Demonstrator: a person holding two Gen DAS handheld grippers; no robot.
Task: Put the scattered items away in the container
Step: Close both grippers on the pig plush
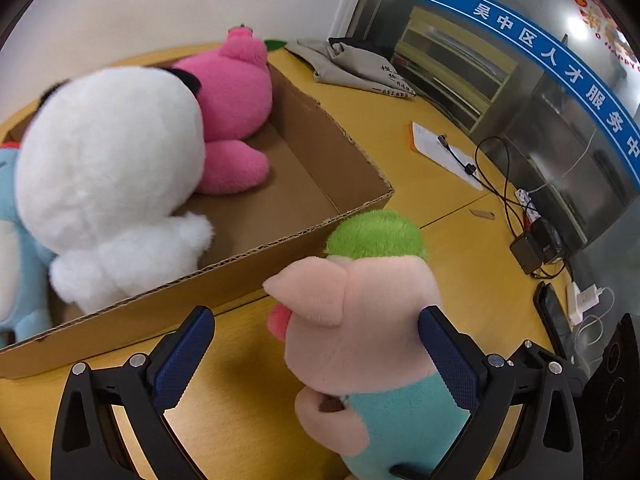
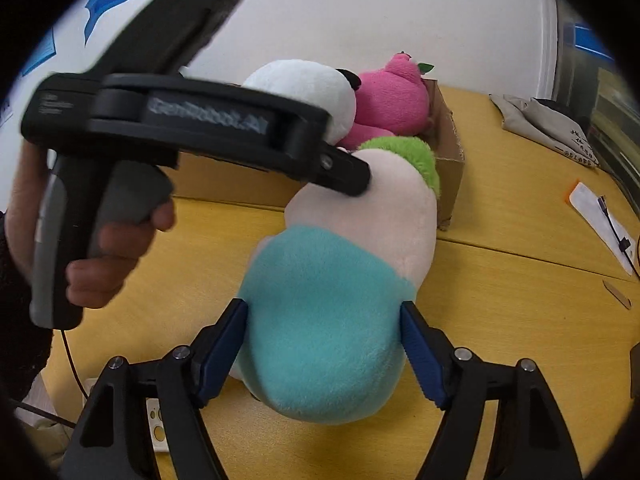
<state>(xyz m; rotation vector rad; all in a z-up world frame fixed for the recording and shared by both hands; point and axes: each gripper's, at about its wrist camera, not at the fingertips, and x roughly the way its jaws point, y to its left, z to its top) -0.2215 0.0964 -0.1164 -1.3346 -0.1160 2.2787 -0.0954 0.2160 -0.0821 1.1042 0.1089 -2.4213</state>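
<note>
You've got three plushies in the box point(image 1: 312, 128) already: the white one point(image 1: 108, 168) at left of the left wrist frame, the pink one point(image 1: 236, 92) behind it, and a blue one point(image 1: 16, 240) peeking in at the far left edge. What's left, far as I can see, is the pig point(image 1: 360, 320), sitting on the table point(image 1: 460, 248) just outside the box's near corner, lower middle of frame.

Your left gripper point(image 1: 320, 360) is wide open around the pig's head; one pad looks like it's touching the right side, the other is well clear. Your right gripper point(image 2: 324, 352) straddles its teal body with the pads right at the fur; can't tell if it's actually squeezing yet.
</note>
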